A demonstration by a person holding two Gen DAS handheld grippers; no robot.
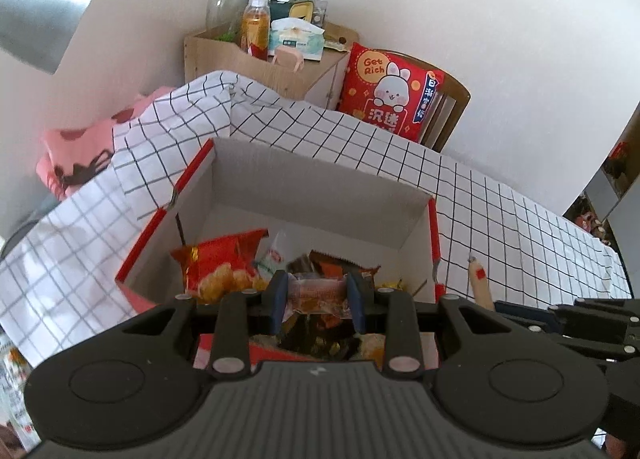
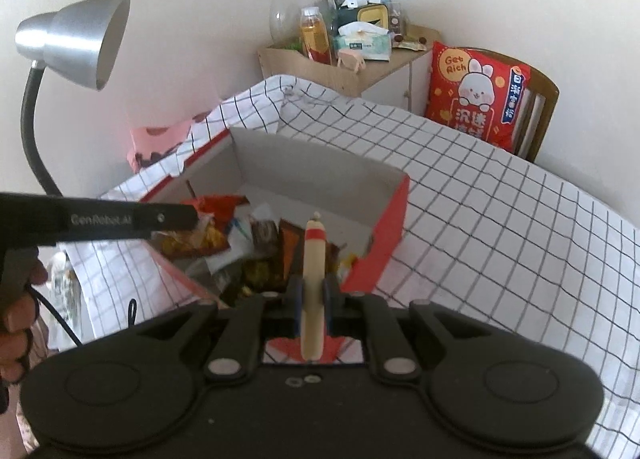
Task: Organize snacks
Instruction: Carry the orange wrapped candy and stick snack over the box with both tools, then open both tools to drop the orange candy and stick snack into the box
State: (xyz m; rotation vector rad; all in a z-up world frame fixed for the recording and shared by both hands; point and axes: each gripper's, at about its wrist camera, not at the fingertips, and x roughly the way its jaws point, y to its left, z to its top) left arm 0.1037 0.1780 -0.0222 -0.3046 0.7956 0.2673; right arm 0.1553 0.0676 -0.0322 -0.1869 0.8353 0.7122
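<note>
A red and white cardboard box (image 1: 304, 195) (image 2: 384, 219) sits on the checked tablecloth and holds several snack packets, among them a red chips bag (image 1: 216, 263) (image 2: 212, 207). My left gripper (image 1: 318, 297) is shut on a small clear-wrapped snack packet (image 1: 316, 293) and holds it over the box's near part. My right gripper (image 2: 313, 301) is shut on a beige sausage stick with a red band (image 2: 314, 259), held upright above the box's near right corner. The stick also shows in the left wrist view (image 1: 480, 283), and the left gripper in the right wrist view (image 2: 120, 219).
A grid-pattern cloth (image 1: 480, 195) (image 2: 500, 199) covers the table. A silver desk lamp (image 2: 76, 39) stands at left. Behind are a wooden cabinet (image 1: 256, 59) (image 2: 320, 67) with a bottle, tissues and clutter, and a chair with a red rabbit cushion (image 1: 392, 91) (image 2: 476, 91).
</note>
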